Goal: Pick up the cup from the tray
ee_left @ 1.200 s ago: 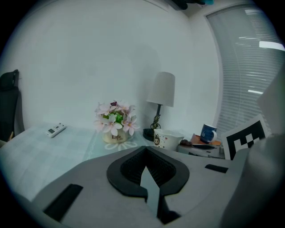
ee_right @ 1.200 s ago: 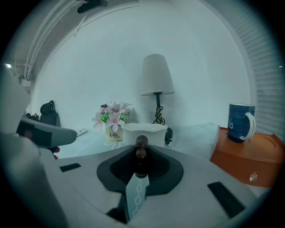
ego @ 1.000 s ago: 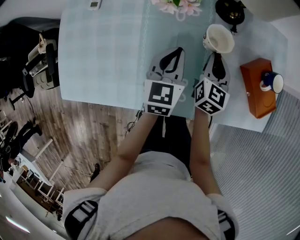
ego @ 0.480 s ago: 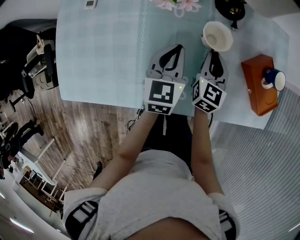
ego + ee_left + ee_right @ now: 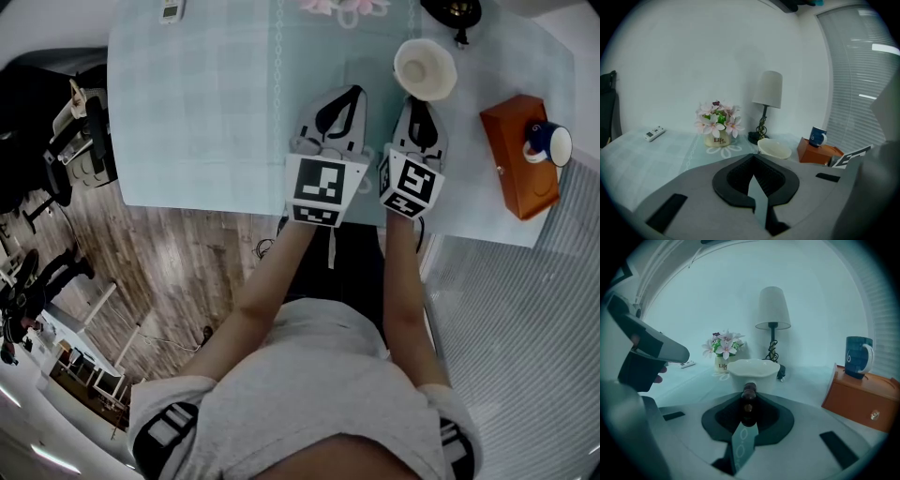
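Pinching the white cup (image 5: pixel 425 68) by its dark handle (image 5: pixel 749 391), right claw (image 5: pixel 748 411) nearly closed; left claw (image 5: pixel 758 185) shut, empty.

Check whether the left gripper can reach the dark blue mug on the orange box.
Probably not directly: the right gripper, holding the white scalloped cup, sits between the left gripper and the dark blue mug.

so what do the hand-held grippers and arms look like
The left hand-held gripper and right hand-held gripper: grey shells, black jaw linings, each with a cube of black and white square markers. Grey short-sleeved shirt, black and white sleeve bands.
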`<state>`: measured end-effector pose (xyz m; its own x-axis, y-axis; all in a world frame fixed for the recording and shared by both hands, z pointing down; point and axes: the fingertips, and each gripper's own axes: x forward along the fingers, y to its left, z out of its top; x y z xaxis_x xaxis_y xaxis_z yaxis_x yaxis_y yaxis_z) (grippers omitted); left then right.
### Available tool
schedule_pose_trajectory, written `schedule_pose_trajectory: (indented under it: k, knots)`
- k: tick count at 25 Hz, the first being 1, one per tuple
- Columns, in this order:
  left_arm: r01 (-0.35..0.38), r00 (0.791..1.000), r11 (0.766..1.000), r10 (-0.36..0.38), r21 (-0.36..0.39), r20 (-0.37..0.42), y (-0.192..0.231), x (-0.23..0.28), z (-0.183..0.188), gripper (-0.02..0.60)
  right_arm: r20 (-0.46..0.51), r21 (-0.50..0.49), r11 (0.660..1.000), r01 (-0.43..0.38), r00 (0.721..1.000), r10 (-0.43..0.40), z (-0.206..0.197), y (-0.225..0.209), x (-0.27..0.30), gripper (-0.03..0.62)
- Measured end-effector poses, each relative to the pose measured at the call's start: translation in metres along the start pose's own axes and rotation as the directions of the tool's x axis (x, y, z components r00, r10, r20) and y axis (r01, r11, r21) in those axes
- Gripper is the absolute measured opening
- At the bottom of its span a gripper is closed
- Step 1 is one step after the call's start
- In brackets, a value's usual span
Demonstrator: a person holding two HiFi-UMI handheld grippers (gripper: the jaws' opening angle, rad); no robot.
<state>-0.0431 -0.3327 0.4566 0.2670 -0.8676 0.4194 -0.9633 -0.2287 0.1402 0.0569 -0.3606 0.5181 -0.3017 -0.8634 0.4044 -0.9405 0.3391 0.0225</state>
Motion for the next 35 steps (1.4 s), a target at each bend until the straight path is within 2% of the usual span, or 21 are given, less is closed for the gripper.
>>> schedule_pose_trajectory:
  k: [2, 4, 11, 17, 22, 27, 31, 35]
  knots:
    - [0.004, 1.0, 1.0, -0.004, 0.0, 0.005, -0.001, -0.001, 0.001, 0.005, 0.008, 0.014, 1.0, -0.013, 1.0, 0.013, 0.001, 0.001, -0.001, 0.035]
    - [0.011, 1.0, 1.0, -0.011, 0.004, 0.013, -0.003, -0.002, 0.004, 0.005, 0.019, 0.035, 0.999, -0.011, 1.0, 0.011, 0.006, -0.001, -0.005, 0.221]
    - [0.03, 0.999, 0.999, -0.031, 0.041, 0.034, -0.015, -0.011, 0.024, 0.005, 0.112, 0.108, 0.992, 0.057, 0.991, -0.07, 0.045, -0.025, -0.045, 0.224]
    - [0.096, 0.993, 0.992, -0.102, 0.084, 0.067, -0.05, -0.012, 0.048, 0.005, 0.13, 0.152, 0.976, 0.157, 0.975, -0.177, 0.057, -0.063, -0.076, 0.224]
    - [0.173, 0.978, 0.981, -0.182, 0.092, 0.103, -0.088, -0.008, 0.066, 0.005, 0.126, 0.228, 0.93, 0.288, 0.939, -0.321, 0.06, -0.111, -0.102, 0.224]
    - [0.238, 0.962, 0.963, -0.252, 0.127, 0.107, -0.125, -0.003, 0.076, 0.005, 0.087, 0.283, 0.86, 0.425, 0.882, -0.464, 0.057, -0.162, -0.119, 0.224]
    - [0.277, 0.951, 0.951, -0.292, 0.141, 0.102, -0.146, 0.002, 0.078, 0.005, 0.058, 0.299, 0.828, 0.474, 0.857, -0.512, 0.054, -0.187, -0.12, 0.224]
    - [0.3, 0.945, 0.942, -0.315, 0.153, 0.091, -0.16, 0.007, 0.077, 0.005, 0.04, 0.282, 0.822, 0.495, 0.85, -0.526, 0.052, -0.204, -0.106, 0.224]
